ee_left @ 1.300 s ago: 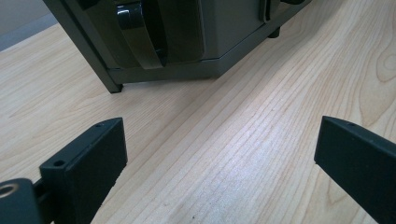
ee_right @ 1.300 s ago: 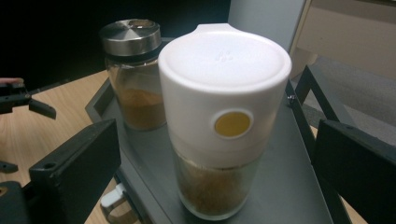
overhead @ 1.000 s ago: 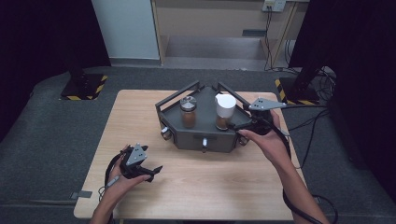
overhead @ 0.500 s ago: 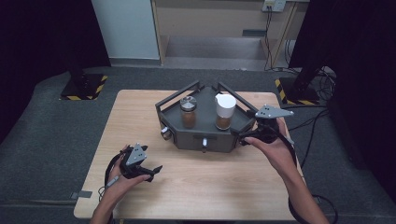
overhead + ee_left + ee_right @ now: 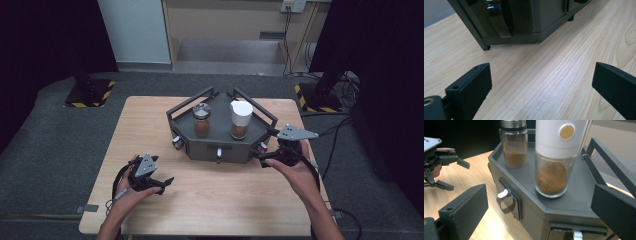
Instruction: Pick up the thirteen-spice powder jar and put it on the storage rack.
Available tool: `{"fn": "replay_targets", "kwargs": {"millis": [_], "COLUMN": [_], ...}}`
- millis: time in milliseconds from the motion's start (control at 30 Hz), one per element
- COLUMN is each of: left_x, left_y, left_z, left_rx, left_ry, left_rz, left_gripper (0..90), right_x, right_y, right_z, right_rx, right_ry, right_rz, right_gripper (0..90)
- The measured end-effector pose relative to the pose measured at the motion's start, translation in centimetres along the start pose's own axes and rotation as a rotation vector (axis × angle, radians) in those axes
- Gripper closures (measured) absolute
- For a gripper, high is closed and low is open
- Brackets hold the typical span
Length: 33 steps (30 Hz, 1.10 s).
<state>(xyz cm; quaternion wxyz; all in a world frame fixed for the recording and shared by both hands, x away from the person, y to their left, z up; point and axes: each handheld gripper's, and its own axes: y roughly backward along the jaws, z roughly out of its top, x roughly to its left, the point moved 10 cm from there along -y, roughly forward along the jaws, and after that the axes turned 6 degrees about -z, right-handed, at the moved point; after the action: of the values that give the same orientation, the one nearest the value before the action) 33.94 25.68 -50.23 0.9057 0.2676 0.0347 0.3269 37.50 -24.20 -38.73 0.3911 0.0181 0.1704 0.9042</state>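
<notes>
On the dark rack (image 5: 220, 145), two jars (image 5: 514, 143) (image 5: 554, 157) of brown, perhaps granular, contents; both tools (image 5: 159, 184) (image 5: 265, 159) empty, jaws apart.

Right gripper (image 5: 264, 161) — lower, nearer rack (image 5: 220, 145)

left tool (image 5: 161, 184) agape, right tool (image 5: 264, 154) agape

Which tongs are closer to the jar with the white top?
The right tongs. They sit open just off the dark stand's right front corner, close below the white-topped jar. The left tongs, also open, rest on the table far down to the jar's left.
</notes>
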Motion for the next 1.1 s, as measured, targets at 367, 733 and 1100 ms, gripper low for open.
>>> {"fn": "replay_targets", "kwargs": {"millis": [367,733,1100], "left_x": [0.0,-0.2,-0.2], "left_y": [0.0,-0.1,-0.1], "left_z": [0.0,-0.1,-0.1], "left_rx": [0.002,0.007,-0.002], "left_ry": [-0.002,-0.009,-0.002], "left_rz": [0.002,0.014,0.015], "left_gripper": [1.8,1.9,2.1], "right_x": [0.4,0.9,1.4], "right_y": [0.9,1.1,1.6], "right_z": [-2.2,-4.6,-6.5], "right_rx": [0.009,0.028,0.047], "right_ry": [0.002,0.0,0.008], "right_rz": [-0.006,-0.001,-0.009], "right_gripper": [1.8,1.7,1.6]}}
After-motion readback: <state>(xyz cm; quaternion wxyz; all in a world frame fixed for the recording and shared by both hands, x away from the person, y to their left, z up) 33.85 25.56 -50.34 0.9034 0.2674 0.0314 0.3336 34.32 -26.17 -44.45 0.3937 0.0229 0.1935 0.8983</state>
